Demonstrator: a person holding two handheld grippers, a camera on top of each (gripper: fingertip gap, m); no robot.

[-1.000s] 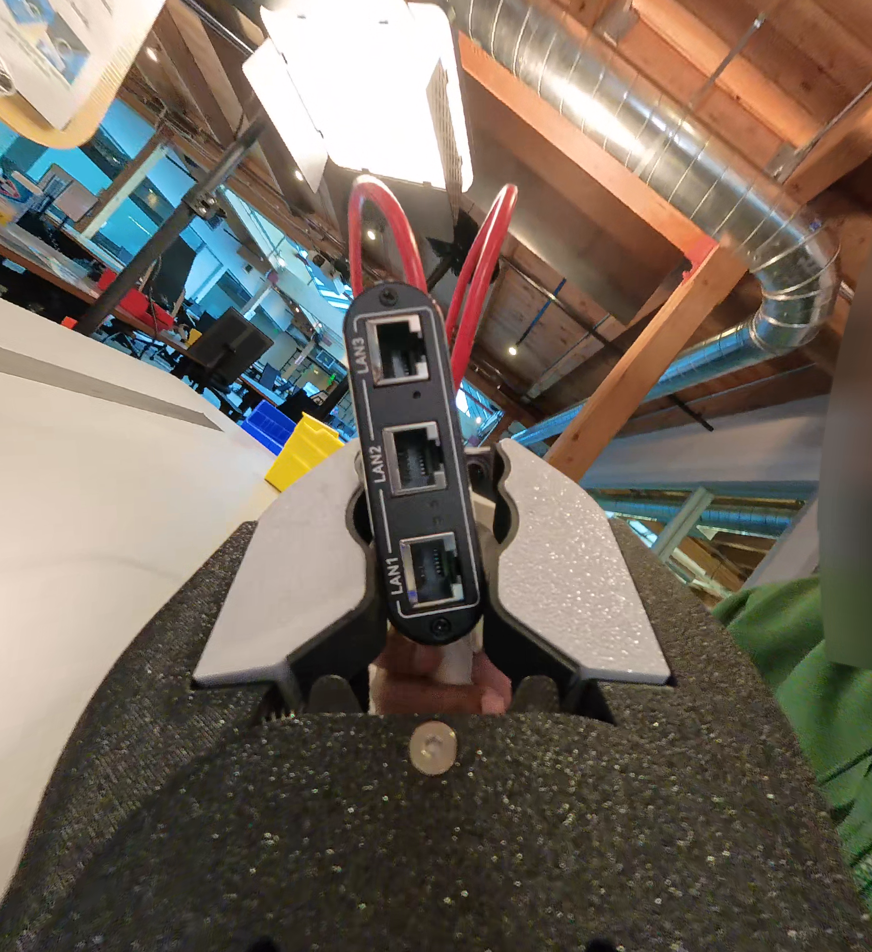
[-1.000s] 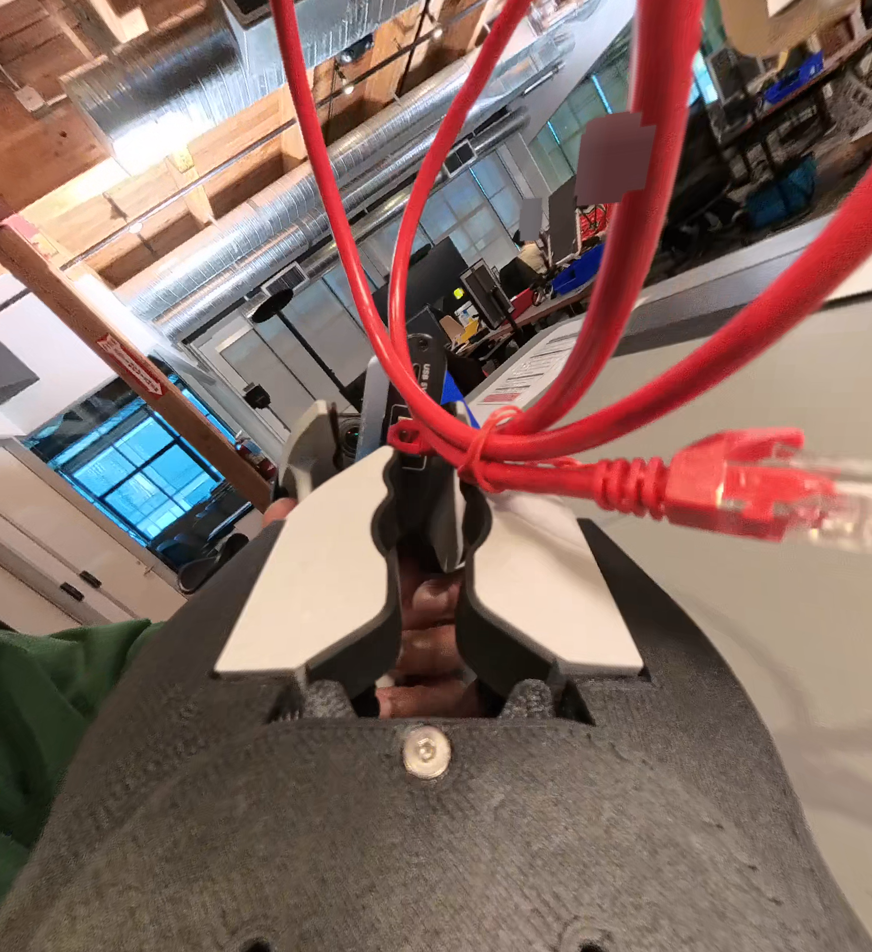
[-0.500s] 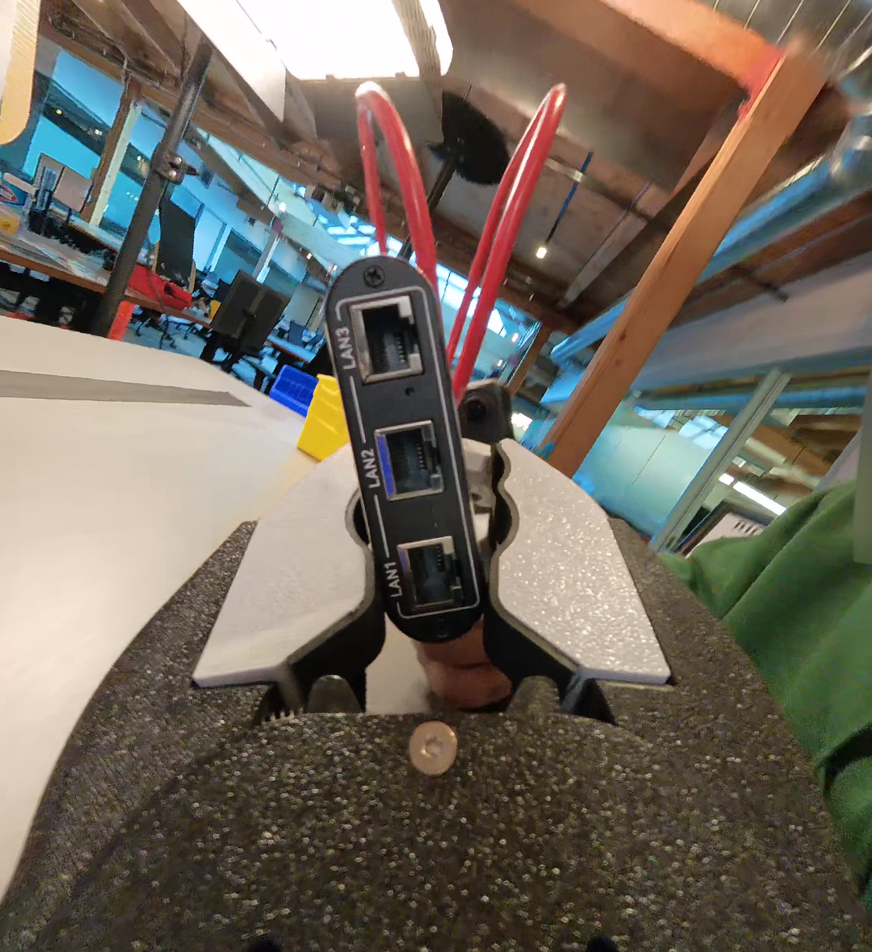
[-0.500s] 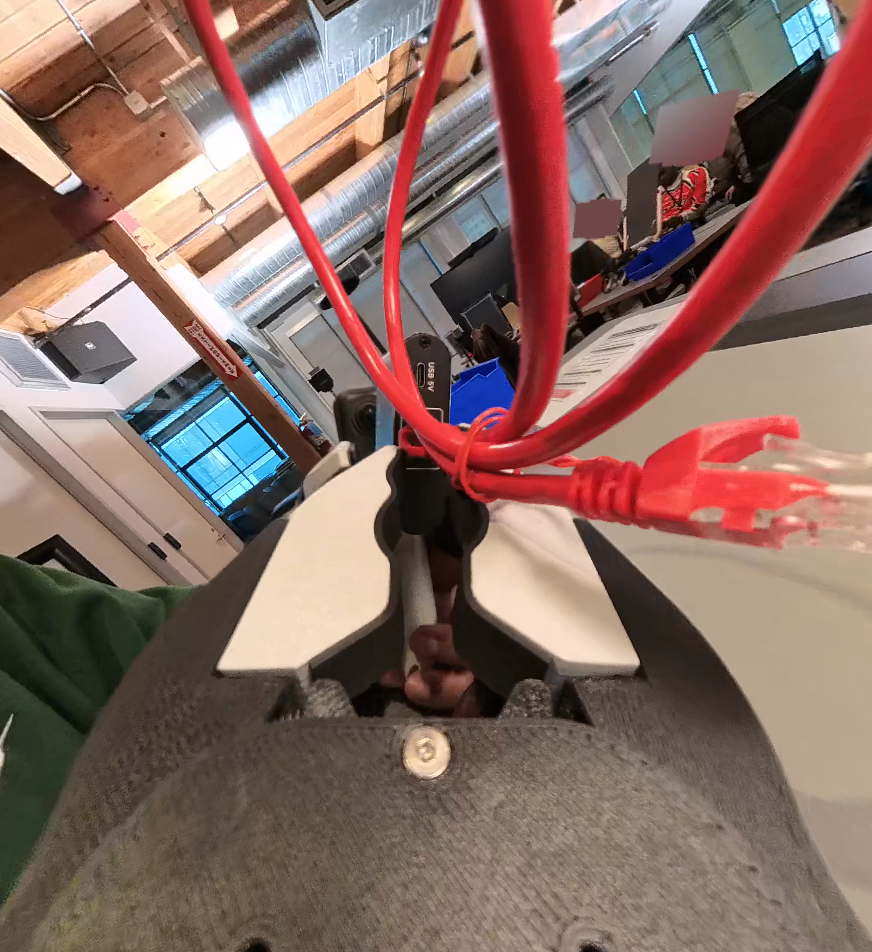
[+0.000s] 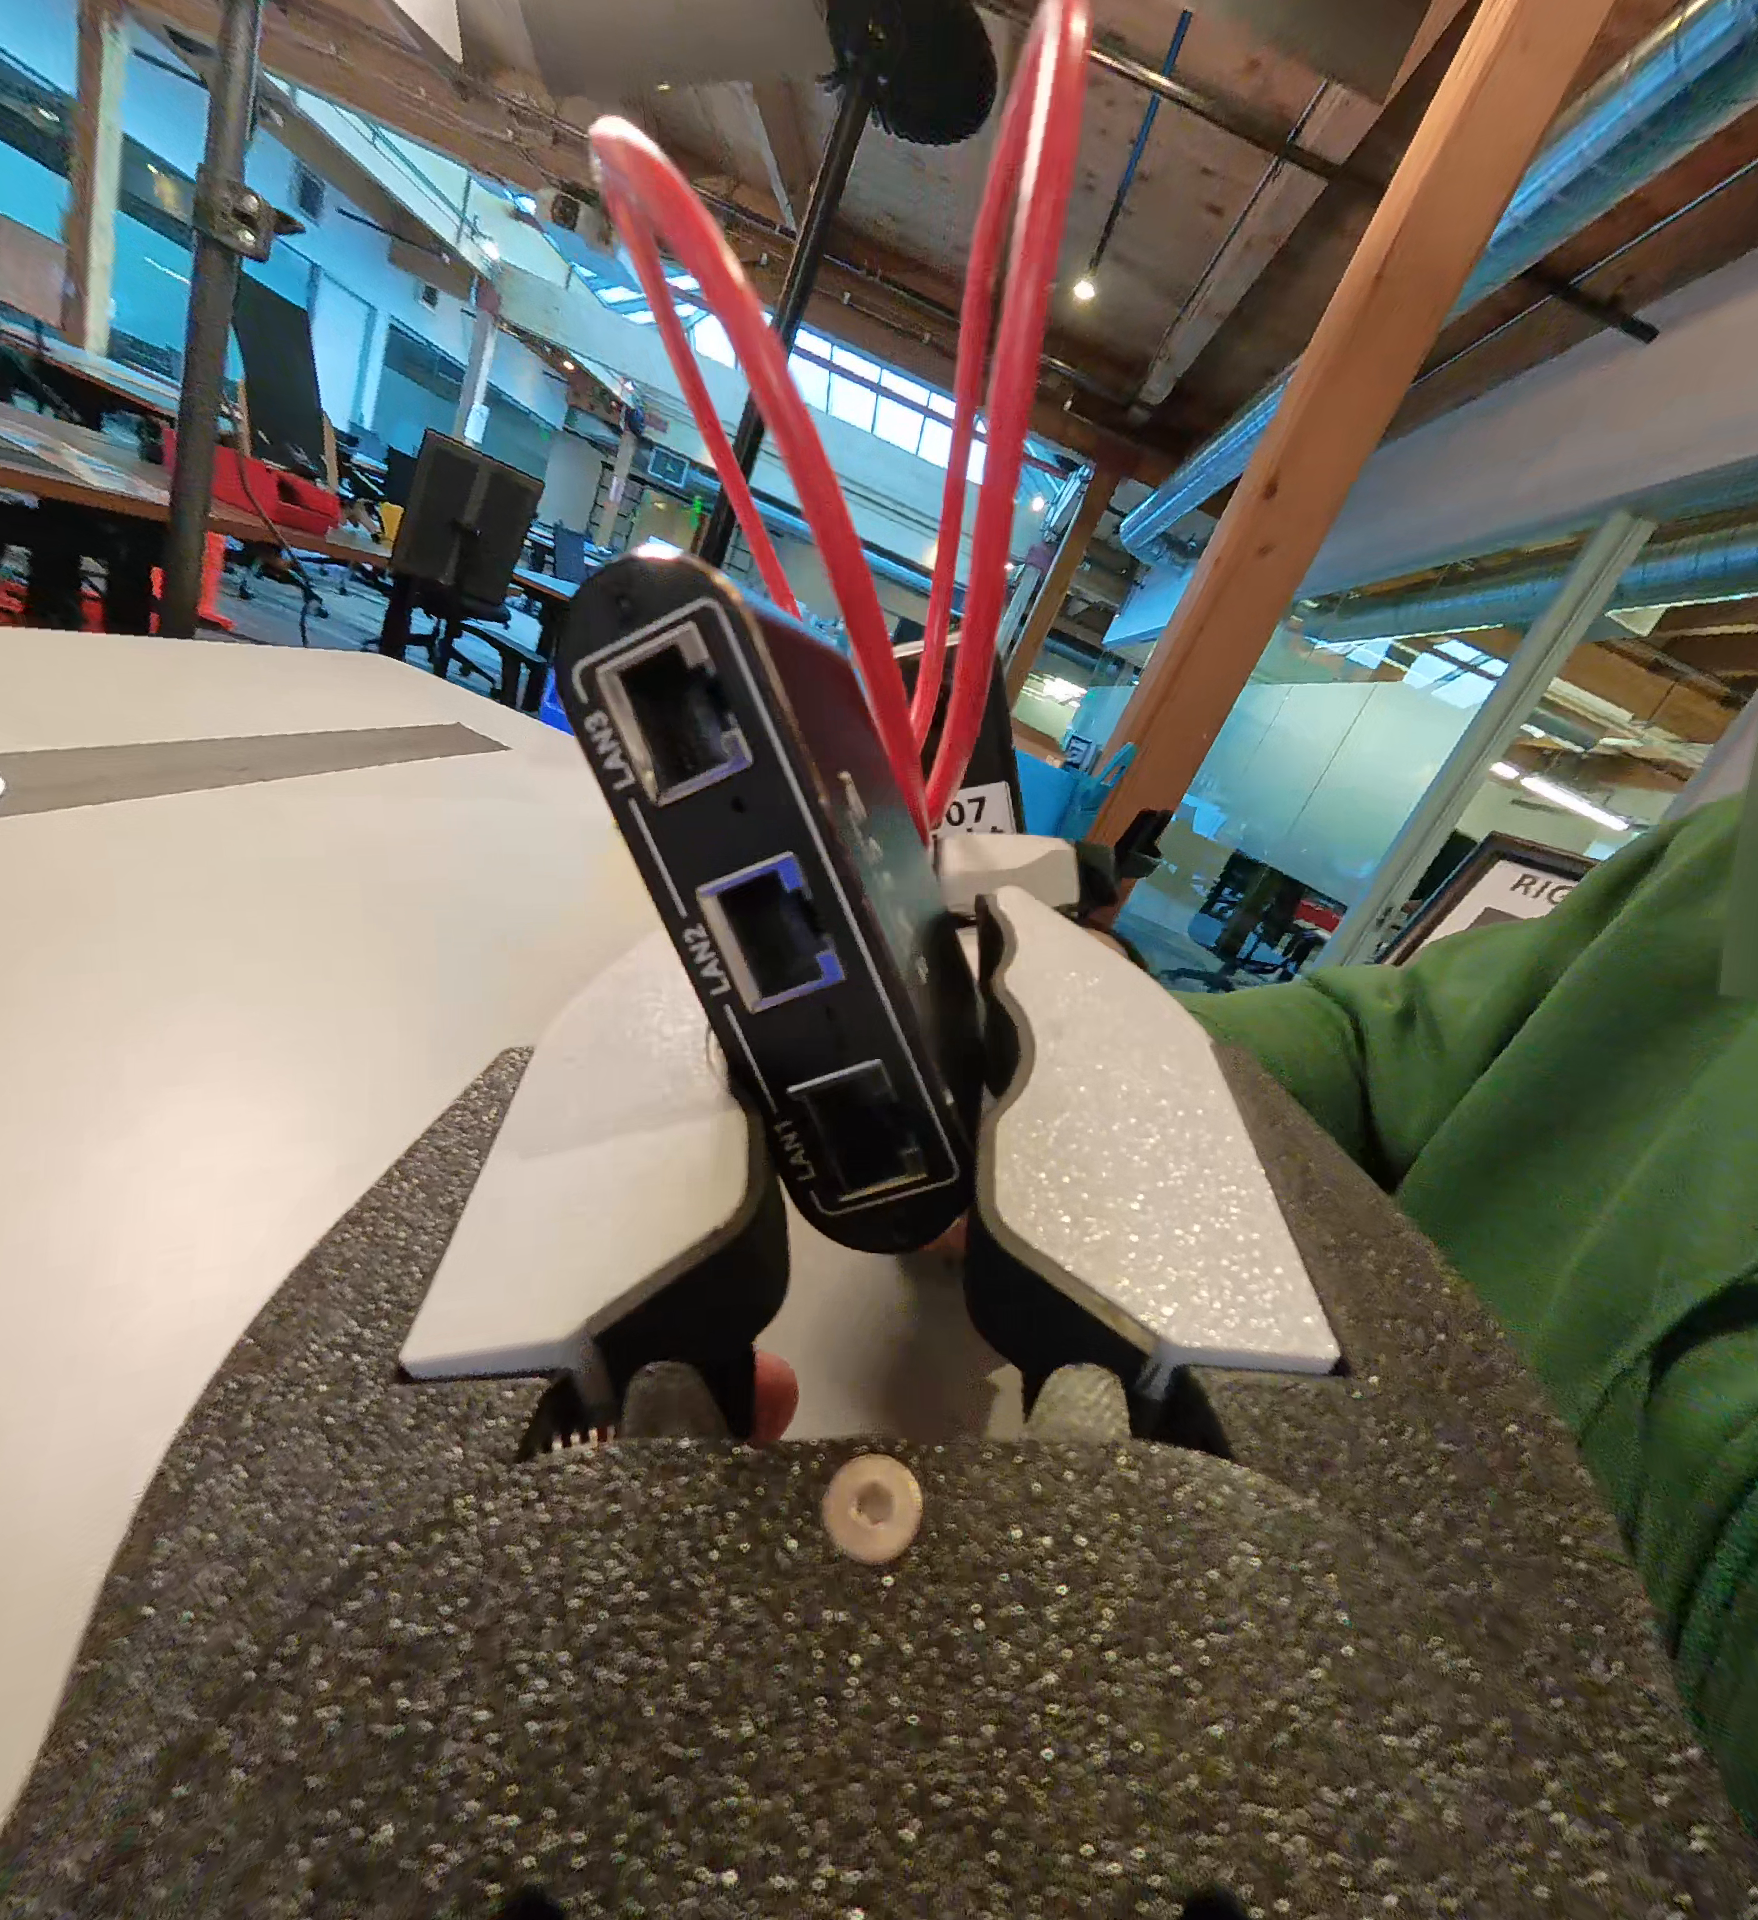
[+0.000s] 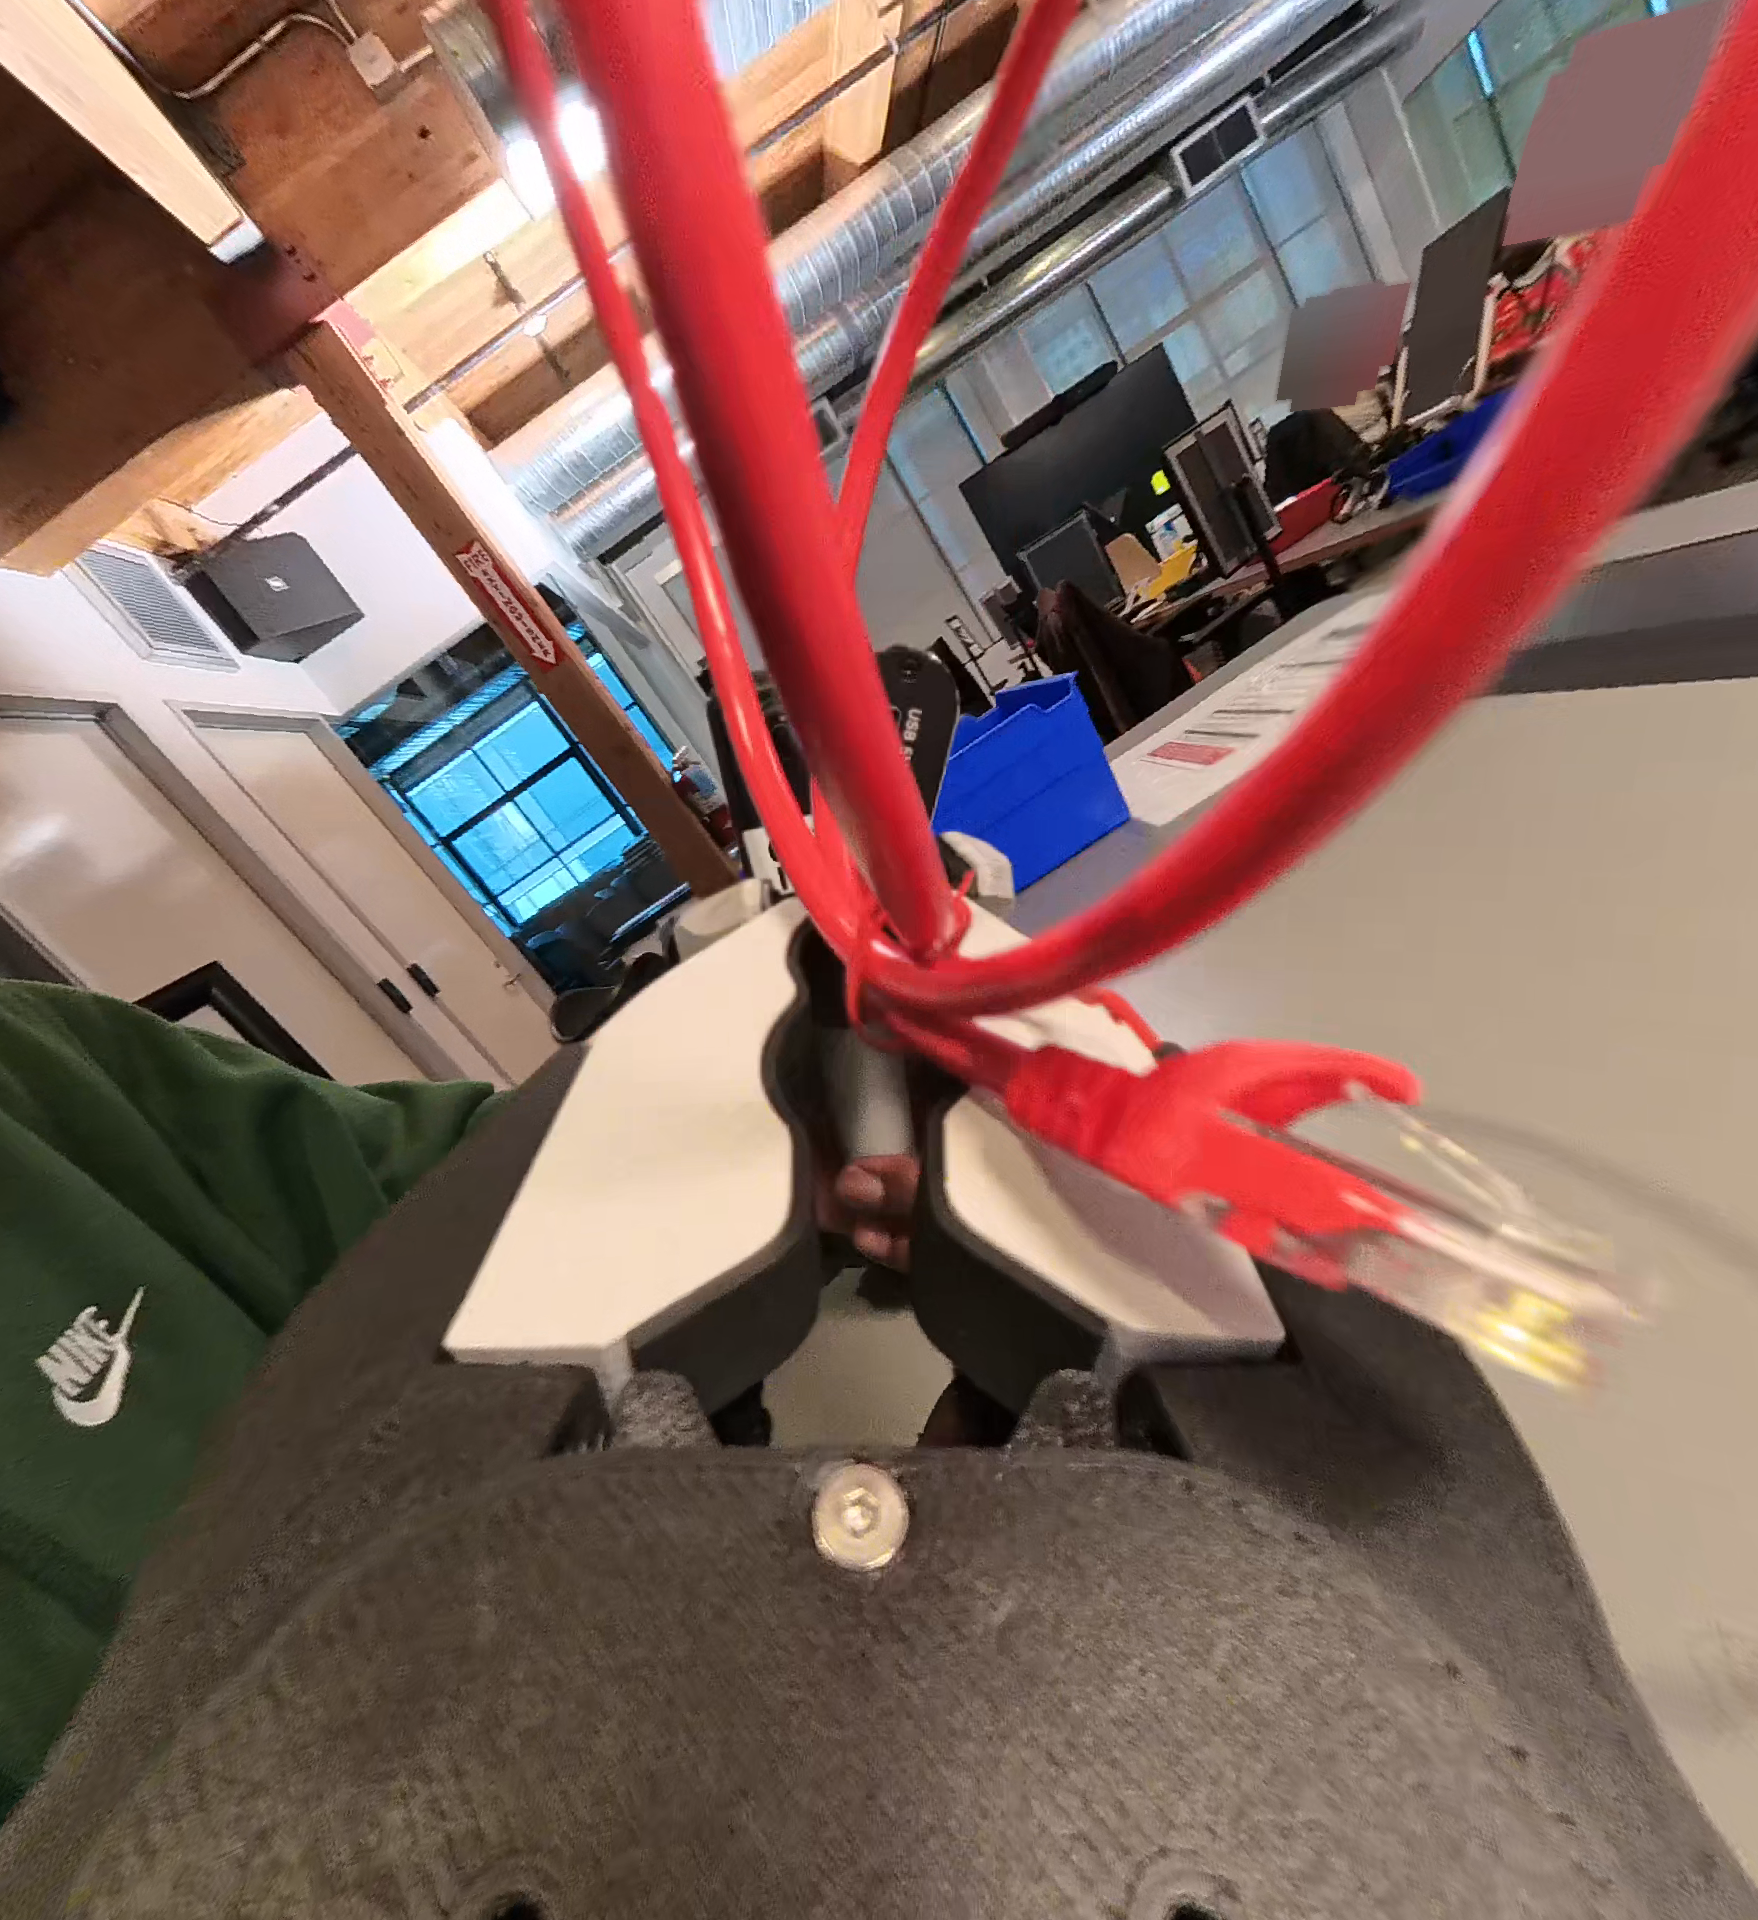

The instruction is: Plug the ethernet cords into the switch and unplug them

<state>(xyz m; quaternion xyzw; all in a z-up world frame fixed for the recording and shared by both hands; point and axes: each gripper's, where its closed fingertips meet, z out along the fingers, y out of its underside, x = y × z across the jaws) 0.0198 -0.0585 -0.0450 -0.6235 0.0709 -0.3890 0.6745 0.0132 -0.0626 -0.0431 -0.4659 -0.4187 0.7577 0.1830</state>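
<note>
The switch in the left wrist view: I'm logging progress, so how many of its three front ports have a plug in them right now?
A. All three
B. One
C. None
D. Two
C: the switch, held in the left gripper, shows three empty ports, while the red ethernet cord and its free plug are in the right gripper.

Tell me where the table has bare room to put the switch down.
Left of the left gripper the table is bare up to the grey strip. Right of the right gripper it is bare up to the blue bin. Between the grippers, the cord crowds the switch.
</note>
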